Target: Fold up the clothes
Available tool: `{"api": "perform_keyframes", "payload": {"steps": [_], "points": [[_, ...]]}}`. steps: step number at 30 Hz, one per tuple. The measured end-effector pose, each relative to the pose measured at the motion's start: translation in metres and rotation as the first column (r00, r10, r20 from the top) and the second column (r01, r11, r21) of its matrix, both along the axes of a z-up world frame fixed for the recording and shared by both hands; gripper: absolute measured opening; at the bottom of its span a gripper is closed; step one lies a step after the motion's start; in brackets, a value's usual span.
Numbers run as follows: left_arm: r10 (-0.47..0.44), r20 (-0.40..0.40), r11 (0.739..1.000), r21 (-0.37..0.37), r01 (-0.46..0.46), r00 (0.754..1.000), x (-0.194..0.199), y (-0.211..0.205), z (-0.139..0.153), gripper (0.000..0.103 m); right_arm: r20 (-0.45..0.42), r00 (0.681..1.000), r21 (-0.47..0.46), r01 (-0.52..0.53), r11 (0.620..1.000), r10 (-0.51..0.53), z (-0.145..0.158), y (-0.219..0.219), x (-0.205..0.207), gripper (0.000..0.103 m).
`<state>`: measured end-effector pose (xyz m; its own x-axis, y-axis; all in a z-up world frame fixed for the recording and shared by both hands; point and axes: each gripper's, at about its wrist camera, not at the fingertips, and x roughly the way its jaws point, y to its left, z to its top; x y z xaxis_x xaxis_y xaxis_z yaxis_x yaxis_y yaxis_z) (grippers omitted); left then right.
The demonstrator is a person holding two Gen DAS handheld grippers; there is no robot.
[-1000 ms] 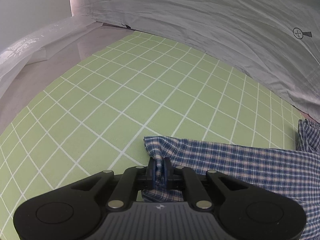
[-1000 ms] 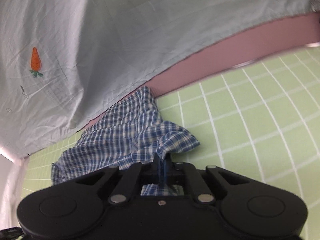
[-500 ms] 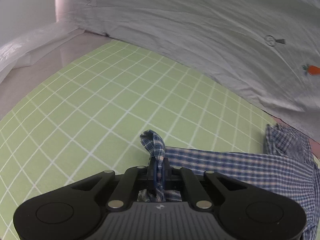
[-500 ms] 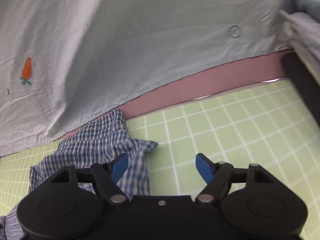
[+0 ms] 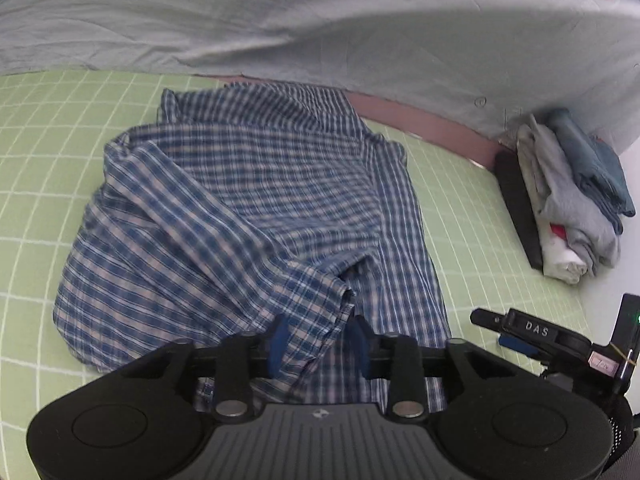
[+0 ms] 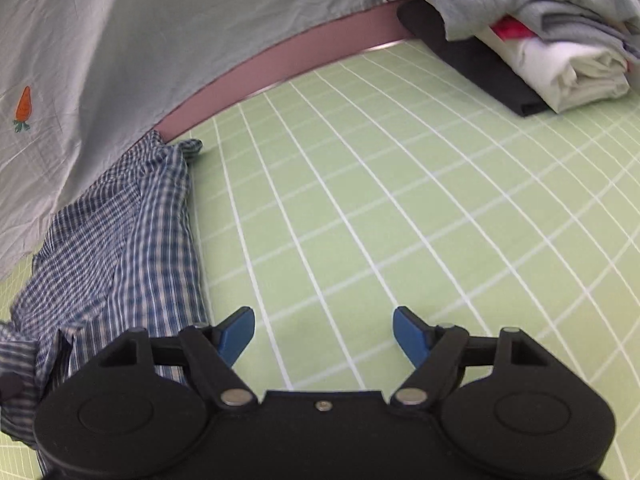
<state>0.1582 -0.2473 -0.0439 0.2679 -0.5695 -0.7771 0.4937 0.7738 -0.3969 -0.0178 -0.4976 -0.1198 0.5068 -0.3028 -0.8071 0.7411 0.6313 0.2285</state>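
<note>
The plaid shirt (image 5: pixel 248 208) lies bunched mid-mat, toward the grid mat's (image 6: pixel 400 220) far edge. The left gripper (image 5: pixel 318 340) has just been opening, cloth loose between its jaws; the right gripper (image 6: pixel 324 332) gapes empty. Fold released, I'd say; next, regrasp an edge.

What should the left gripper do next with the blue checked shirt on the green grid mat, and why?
Probably lift the left gripper clear: its jaws have just been opening with a fold of the blue checked shirt between them, and the right gripper is open over bare green grid mat.
</note>
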Motion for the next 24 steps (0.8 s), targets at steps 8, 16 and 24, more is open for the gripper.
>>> {"api": "perform_keyframes", "payload": {"steps": [8,16,24], "points": [[0.217,0.042,0.968,0.124,-0.22,0.975,0.003,0.048,0.004,0.08,0.081,0.978,-0.136,-0.178,0.975,0.19,0.039,0.042,0.039,0.077],[0.429,-0.031,0.874,0.268,-0.406,0.903,0.017,0.087,-0.023,0.08,0.162,0.876,-0.16,-0.431,0.888,0.454,0.043,0.113,0.093,0.052],[0.378,-0.045,0.893,0.282,-0.351,0.925,0.014,0.075,-0.032,0.08,0.144,0.806,-0.047,-0.574,0.818,0.574,0.014,0.146,0.108,0.031]]}}
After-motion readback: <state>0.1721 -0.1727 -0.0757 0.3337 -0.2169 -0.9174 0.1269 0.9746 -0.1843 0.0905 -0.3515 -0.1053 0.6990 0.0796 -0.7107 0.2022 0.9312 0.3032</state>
